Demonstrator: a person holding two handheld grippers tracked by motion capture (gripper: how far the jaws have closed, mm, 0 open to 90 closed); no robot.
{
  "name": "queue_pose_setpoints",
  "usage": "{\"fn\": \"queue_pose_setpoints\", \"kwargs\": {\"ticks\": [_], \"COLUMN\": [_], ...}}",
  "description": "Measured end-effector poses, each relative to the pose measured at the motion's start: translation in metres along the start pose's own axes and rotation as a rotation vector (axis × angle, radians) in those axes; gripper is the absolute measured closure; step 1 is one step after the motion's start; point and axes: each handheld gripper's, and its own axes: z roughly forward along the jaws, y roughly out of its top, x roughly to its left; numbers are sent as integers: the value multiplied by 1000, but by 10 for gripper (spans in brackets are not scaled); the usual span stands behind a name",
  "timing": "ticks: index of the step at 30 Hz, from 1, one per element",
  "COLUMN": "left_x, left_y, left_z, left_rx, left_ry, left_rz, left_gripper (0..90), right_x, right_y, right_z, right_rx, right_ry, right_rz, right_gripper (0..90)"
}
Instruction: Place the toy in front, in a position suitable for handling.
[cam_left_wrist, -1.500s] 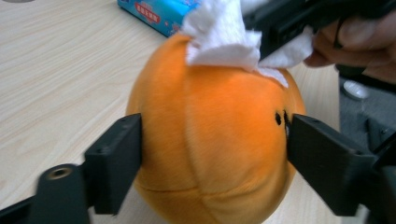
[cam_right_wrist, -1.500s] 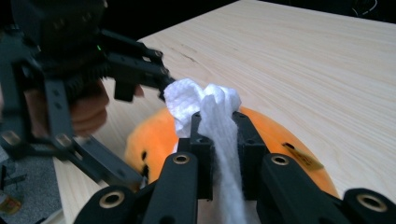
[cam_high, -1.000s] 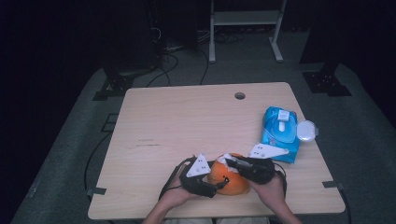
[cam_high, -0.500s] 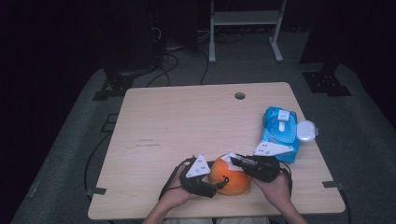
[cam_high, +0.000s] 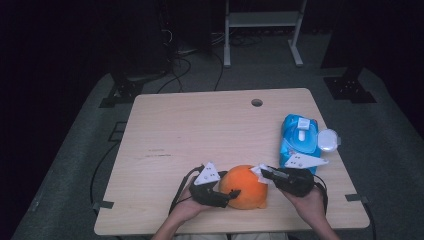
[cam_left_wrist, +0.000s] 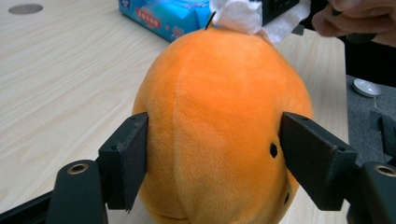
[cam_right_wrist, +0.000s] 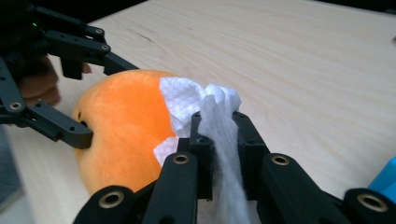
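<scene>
A round orange plush toy (cam_high: 245, 186) rests on the wooden table (cam_high: 200, 130) near its front edge. My left gripper (cam_high: 231, 195) grips it from the left; in the left gripper view both black pads (cam_left_wrist: 126, 163) press into the plush's (cam_left_wrist: 219, 116) sides, and the jaws have just been closing on it. My right gripper (cam_high: 263, 172) comes in from the right, shut on a crumpled white wipe (cam_right_wrist: 196, 100). The wipe lies against the plush's (cam_right_wrist: 121, 126) upper right side. Its white edge (cam_left_wrist: 238, 16) shows over the top of the plush in the left gripper view.
A blue pack of wet wipes (cam_high: 299, 140) lies at the table's right edge, with a white round lid (cam_high: 327, 140) beside it. A cable hole (cam_high: 257, 102) sits near the far edge. A metal stand (cam_high: 260, 20) is on the dark floor behind.
My right gripper has slid to the right with the wipe, across the top of the plush toward its right side. The left hand and the plush stay where they were.
</scene>
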Motion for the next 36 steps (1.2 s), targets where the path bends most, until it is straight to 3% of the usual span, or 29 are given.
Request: {"fn": "queue_pose_setpoints", "kwargs": {"ticks": [1, 2, 4, 6, 8, 9, 10, 11, 13, 15, 17, 18, 21, 24, 26, 28, 30, 32, 36], "left_x": [-1, 0, 1, 7, 13, 15, 16, 15, 7, -2, -7, -5, -1, 3, 4, 5, 4, 2, 7], "left_y": [2, 6, 8, 7, 1, -2, -3, -1, 2, 6, 11, 11, 4, 0, -3, -8, -9, -8, -12], "left_z": [-1, -3, -3, 0, 7, 9, 9, 9, 8, 7, 5, 4, 5, 1, -2, -5, -7, -8, -12], "left_rx": [-16, -68, -77, -50, 18, 22, 26, 32, 16, -51, -106, -110, -89, -66, -60, -68, -68, -57, -60], "left_ry": [-2, 5, 8, 3, -37, -47, -57, -45, 19, 79, 165, 204, 201, 171, 160, 145, 138, 136, 116], "left_rz": [-1, -2, -11, -46, -106, -130, -144, -126, -59, 15, 96, 121, 109, 86, 73, 44, 40, 41, 2], "left_gripper": [204, 180, 165, 113, 89, 89, 182, 182, 324, 344, 347, 344, 342, 335, 323, 321, 313, 289, 278], "right_x": [2, 11, 15, 23, 29, 29, 25, 25, 19, 18, 17, 16, 12, 0, -9, -12, -11, -2, 11], "right_y": [0, 2, 3, 4, 7, 7, 5, 5, 7, 10, 18, 20, 17, 6, 0, -2, -5, -2, 4], "right_z": [1, 5, 7, 11, 14, 14, 16, 16, 19, 19, 20, 21, 27, 31, 21, 19, 18, 22, 20], "right_rx": [1, -2, -11, -24, -13, -13, -18, -18, -36, -43, -85, -96, -92, -63, -49, -42, -63, -71, -122], "right_ry": [7, 39, 67, 134, 119, 119, 122, 122, 111, 102, 78, 71, 64, 33, -12, -15, 29, 50, 93], "right_rz": [-14, -48, -62, -101, -145, -145, -115, -115, -88, -89, -89, -86, -61, -36, -1, 8, 36, 7, -13], "right_gripper": [799, 796, 793, 792, 791, 791, 791, 791, 791, 791, 791, 791, 791, 792, 794, 794, 793, 793, 793]}}
